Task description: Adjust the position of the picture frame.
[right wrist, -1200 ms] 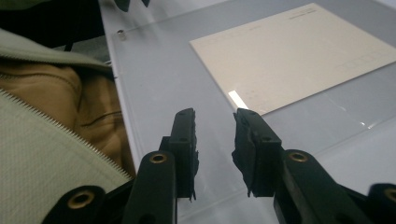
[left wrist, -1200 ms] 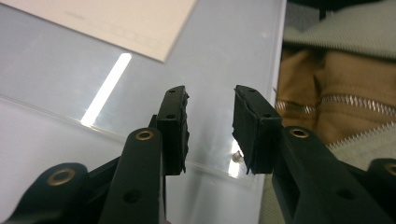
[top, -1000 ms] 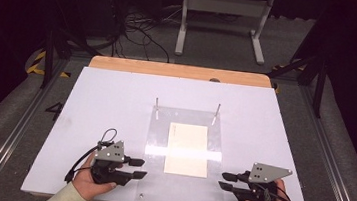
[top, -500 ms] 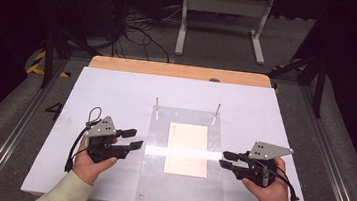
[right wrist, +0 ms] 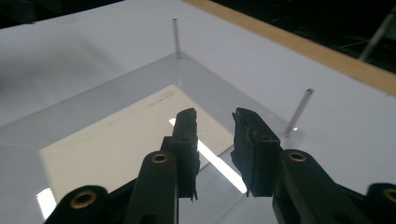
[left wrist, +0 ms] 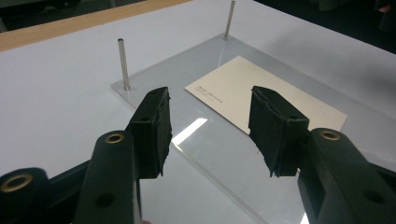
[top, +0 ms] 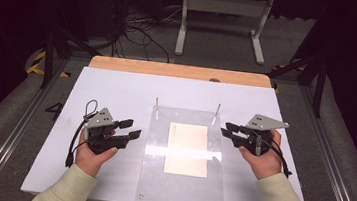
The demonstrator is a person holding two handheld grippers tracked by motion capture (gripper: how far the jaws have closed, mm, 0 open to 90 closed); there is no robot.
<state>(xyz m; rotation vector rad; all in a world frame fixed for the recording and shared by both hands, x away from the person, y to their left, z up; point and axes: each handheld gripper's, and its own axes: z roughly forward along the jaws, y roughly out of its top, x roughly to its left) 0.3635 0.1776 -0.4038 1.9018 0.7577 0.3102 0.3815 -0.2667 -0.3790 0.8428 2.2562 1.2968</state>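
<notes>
A clear acrylic plate (top: pixel 177 191) lies in the middle of the white table, with two thin metal pins (top: pixel 156 102) (top: pixel 217 108) standing at its far corners. A cream paper sheet (top: pixel 188 149) lies flat at its centre. My left gripper (top: pixel 131 128) hovers just left of the plate and points at it; its jaws have just been opening and stand open, empty (left wrist: pixel 211 95). My right gripper (top: pixel 224 129) is at the plate's right edge, its jaws slightly narrower than before, still open with nothing between them (right wrist: pixel 215 115). The paper (right wrist: pixel 107 144) lies beyond them.
The white table top (top: pixel 117 89) has bare room on both sides of the plate. A wooden strip (top: pixel 179 71) borders its far edge. Beyond it, on the dark floor, are cables (top: pixel 138 31) and a white stand (top: pixel 223 14).
Both hands have moved away from the table's near edge, the right farther, up to the plate's right edge. The left jaws have spread wider.
</notes>
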